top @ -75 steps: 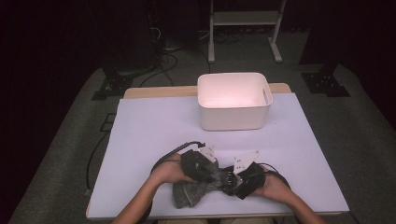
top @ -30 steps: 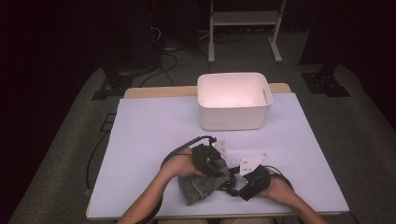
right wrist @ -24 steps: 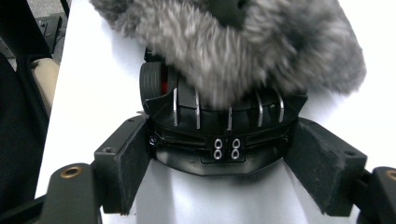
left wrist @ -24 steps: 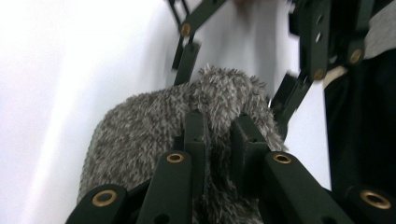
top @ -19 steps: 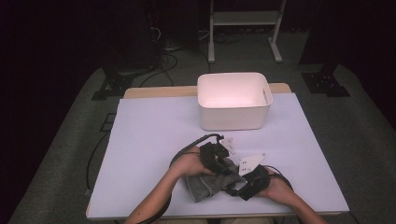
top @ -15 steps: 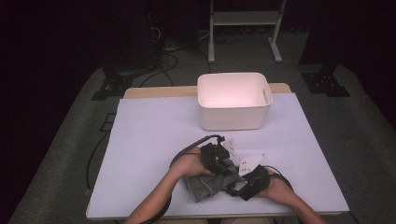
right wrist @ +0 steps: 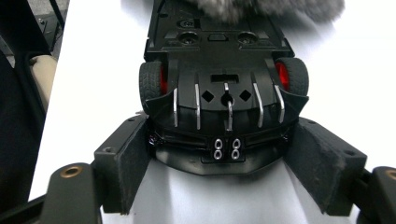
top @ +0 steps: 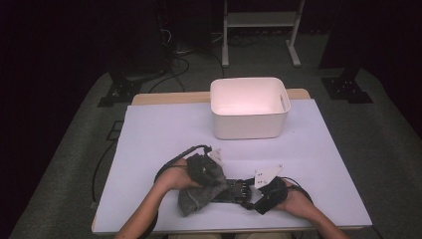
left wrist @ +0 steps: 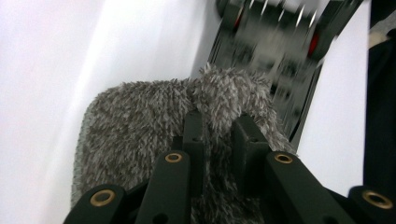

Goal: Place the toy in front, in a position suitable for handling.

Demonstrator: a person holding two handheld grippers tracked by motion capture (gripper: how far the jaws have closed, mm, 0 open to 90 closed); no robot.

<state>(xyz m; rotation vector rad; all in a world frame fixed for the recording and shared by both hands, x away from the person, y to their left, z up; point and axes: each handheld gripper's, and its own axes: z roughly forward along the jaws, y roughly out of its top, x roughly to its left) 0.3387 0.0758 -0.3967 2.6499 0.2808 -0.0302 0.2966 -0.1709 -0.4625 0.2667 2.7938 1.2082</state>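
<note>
**Toy car held belly-up at the bench's near edge, grey cloth pressed on it**

Toy car [top: 234,191] lies on a white sheet that covers the bench [top: 159,129], close to the near edge and a little right of the middle. Past the sheet's far edge a strip of pale wood shows, and beyond that a grey carpeted floor with black cables, dark stands and the feet of a metal frame in a dim room. A white plastic tub [top: 249,107] stands on the far half of the sheet, well apart from the car.

In the right gripper view the car [right wrist: 224,84] is upside down: black underbody with ribs and screw holes upward, red-hubbed wheels at both sides, four small exhaust tips facing the camera. In the high view its long axis runs left to right along the near edge, one end toward the right tool [top: 266,196].

That right tool [right wrist: 219,172] has its padded jaws set wide, clamped on the car's two flanks at the exhaust end. The right hand [top: 293,201] rests low on the sheet, forearm entering from the bottom right.

The left tool [left wrist: 219,135] is pinched shut on a fold of fuzzy grey cloth [left wrist: 140,126], which lies over the car's other end. The left hand [top: 181,174] angles in from the bottom left, with its cable looped behind it.
</note>
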